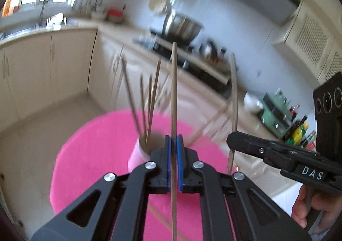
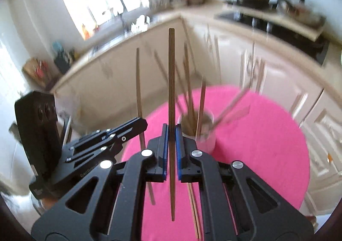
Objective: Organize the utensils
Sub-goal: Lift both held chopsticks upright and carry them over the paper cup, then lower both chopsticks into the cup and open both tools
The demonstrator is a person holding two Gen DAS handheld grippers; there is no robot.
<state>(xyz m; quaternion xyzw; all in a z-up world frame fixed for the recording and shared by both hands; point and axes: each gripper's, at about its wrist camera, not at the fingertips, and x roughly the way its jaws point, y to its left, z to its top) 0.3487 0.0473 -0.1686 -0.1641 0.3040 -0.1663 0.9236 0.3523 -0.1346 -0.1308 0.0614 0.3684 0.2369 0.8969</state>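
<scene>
Matt wood is seen in the chopstick (image 1: 173, 95); matt black plastic with blue ribbed pads (image 2: 164, 147) forms the right gripper (image 2: 171, 134); pink tablecloth (image 2: 267, 134) appears soft.

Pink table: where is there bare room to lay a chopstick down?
Bare pink table right of the cup, out to the rim; also left of the cup. Crowded at the cup, where chopsticks fan out, and by both grippers.

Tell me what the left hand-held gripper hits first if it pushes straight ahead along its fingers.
Probably the white cup of chopsticks, just ahead and slightly left of the left hand-held gripper. Depth is blurred, so its own held chopstick might touch that bundle first.
</scene>
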